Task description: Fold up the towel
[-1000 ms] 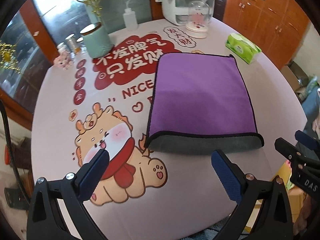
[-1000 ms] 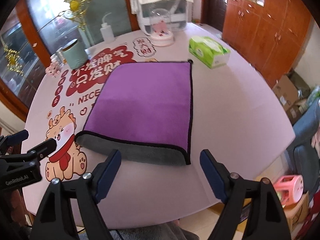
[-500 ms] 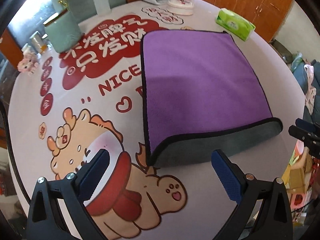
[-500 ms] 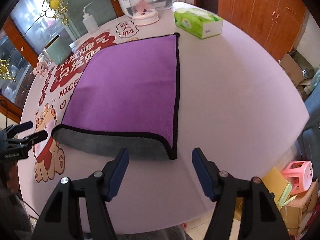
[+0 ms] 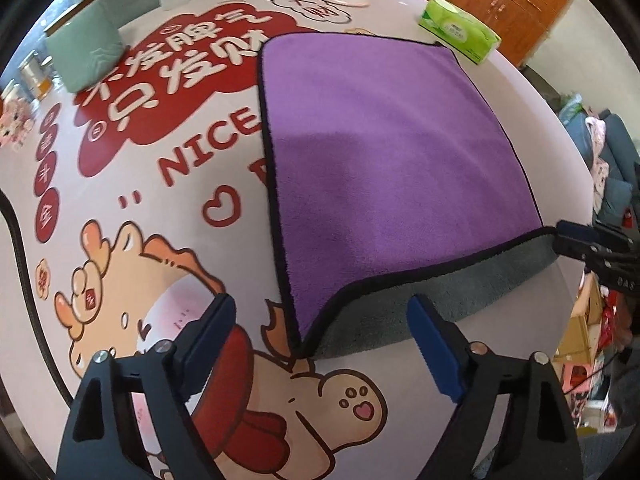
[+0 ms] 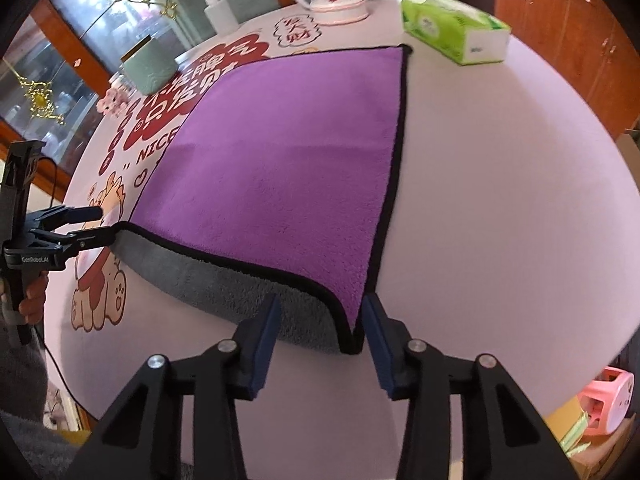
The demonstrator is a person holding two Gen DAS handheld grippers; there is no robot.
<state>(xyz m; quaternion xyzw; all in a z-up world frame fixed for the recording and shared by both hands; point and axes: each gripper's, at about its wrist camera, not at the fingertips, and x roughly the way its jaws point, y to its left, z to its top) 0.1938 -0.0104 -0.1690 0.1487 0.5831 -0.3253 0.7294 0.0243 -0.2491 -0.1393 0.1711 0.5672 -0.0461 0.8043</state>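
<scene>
A purple towel (image 5: pixel 384 152) with black trim and a grey underside lies folded once on the round table; it also shows in the right wrist view (image 6: pixel 288 168). Its grey lower layer sticks out along the near edge. My left gripper (image 5: pixel 320 336) is open, its jaws wide on either side of the near left corner. My right gripper (image 6: pixel 320 324) is open but narrower, its jaws straddling the near right corner. Neither pad visibly presses the cloth.
A printed cartoon mat (image 5: pixel 132 264) covers the table's left part. At the far side stand a green tissue pack (image 6: pixel 452 28), a green cup (image 6: pixel 150 68), a squeeze bottle (image 6: pixel 218 12) and a glass dome ornament (image 6: pixel 338 4). The table edge (image 6: pixel 600 184) drops off right.
Both grippers have moved forward and down to the towel's near corners. The right gripper's jaws have narrowed around its corner. The towel has not moved.
</scene>
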